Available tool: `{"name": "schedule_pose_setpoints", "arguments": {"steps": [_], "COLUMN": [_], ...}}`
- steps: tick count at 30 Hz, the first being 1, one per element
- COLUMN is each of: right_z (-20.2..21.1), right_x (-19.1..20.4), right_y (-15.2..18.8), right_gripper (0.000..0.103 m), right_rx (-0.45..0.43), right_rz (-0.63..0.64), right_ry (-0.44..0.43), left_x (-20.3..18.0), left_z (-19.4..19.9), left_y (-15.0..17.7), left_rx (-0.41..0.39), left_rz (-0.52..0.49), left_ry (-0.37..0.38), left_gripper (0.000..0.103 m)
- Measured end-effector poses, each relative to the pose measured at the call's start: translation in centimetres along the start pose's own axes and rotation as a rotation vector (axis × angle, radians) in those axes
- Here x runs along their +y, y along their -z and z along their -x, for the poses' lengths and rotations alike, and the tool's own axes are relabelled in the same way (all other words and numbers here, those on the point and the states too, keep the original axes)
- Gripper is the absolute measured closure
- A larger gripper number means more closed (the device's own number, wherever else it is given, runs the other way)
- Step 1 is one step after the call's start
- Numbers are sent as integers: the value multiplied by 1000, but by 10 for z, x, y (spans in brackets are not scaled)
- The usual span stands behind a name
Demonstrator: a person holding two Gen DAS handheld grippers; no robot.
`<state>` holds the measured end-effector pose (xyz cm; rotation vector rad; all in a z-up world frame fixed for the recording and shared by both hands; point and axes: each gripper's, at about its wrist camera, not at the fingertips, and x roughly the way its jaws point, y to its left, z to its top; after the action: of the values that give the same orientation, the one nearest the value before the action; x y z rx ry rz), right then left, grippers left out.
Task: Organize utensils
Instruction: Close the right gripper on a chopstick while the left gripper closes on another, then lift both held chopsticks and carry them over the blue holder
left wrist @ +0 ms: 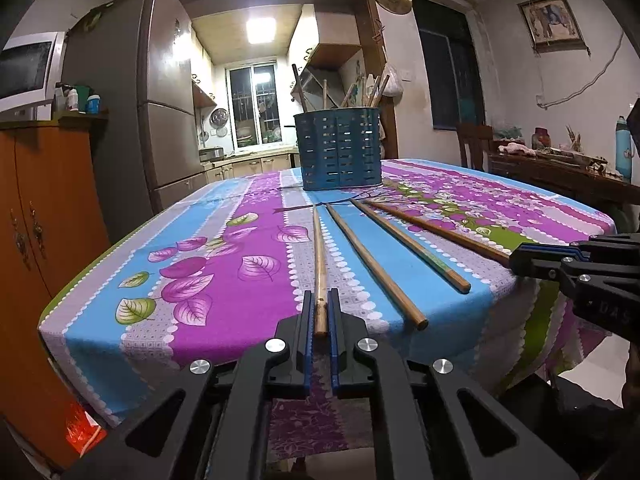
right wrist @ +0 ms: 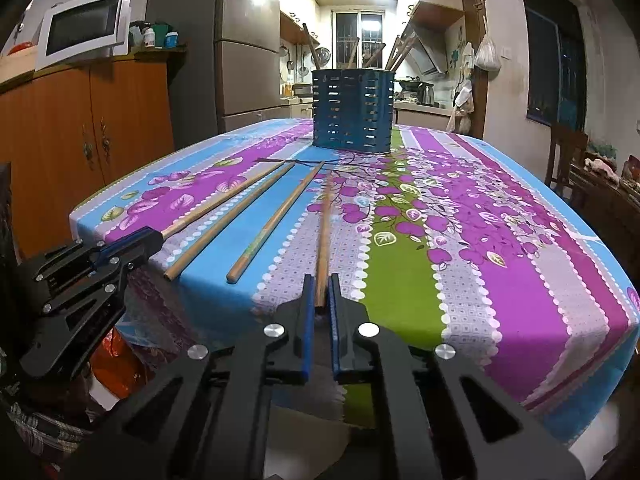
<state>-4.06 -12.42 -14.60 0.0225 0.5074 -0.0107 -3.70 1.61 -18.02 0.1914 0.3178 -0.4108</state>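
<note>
Chopsticks: four lie on the tablecloth (left wrist: 224,264) before one blue holder (left wrist: 338,148). Left gripper (left wrist: 321,308) grasps the leftmost chopstick (left wrist: 319,264); right gripper (right wrist: 321,294) grasps the rightmost chopstick (right wrist: 324,236).

holder (left wrist: 338,148): hides chopstick lower ends | chopstick (right wrist: 323,236): near end behind tongs

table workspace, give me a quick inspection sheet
surface: table under a floral cloth, flat.
job's things: four chopsticks fanned near the front edge; blue holder behind, already holding sticks.
clutter: nothing seen on the cloth.
grippers: left gripper jaws closed around the leftmost chopstick; right gripper jaws closed around the rightmost chopstick.
cables: white cord on the far wall.
surroundings: fridge, microwave, kitchen beyond.
</note>
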Motion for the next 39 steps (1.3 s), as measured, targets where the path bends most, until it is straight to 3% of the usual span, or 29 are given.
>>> {"name": "schedule_pose_setpoints", "arguments": {"steps": [10, 15, 28, 39], "right_z": [11, 24, 45, 35], "right_x": [-13, -15, -33, -54], "right_y": [-9, -21, -98, -156], "right_gripper": [98, 98, 98, 98], "right_rx": [-50, -109, -270, -314], "right_rz": [-42, 15, 118, 128], "right_ry": [18, 54, 37, -11], "left_x": [10, 22, 59, 77], "left_z": [10, 18, 42, 25], "left_y": [-7, -20, -98, -163], "left_rx": [-35, -56, -139, -116], "left_rz": [24, 28, 75, 136], "left_ry": [-44, -71, -67, -19], "left_gripper": [96, 96, 96, 96]}}
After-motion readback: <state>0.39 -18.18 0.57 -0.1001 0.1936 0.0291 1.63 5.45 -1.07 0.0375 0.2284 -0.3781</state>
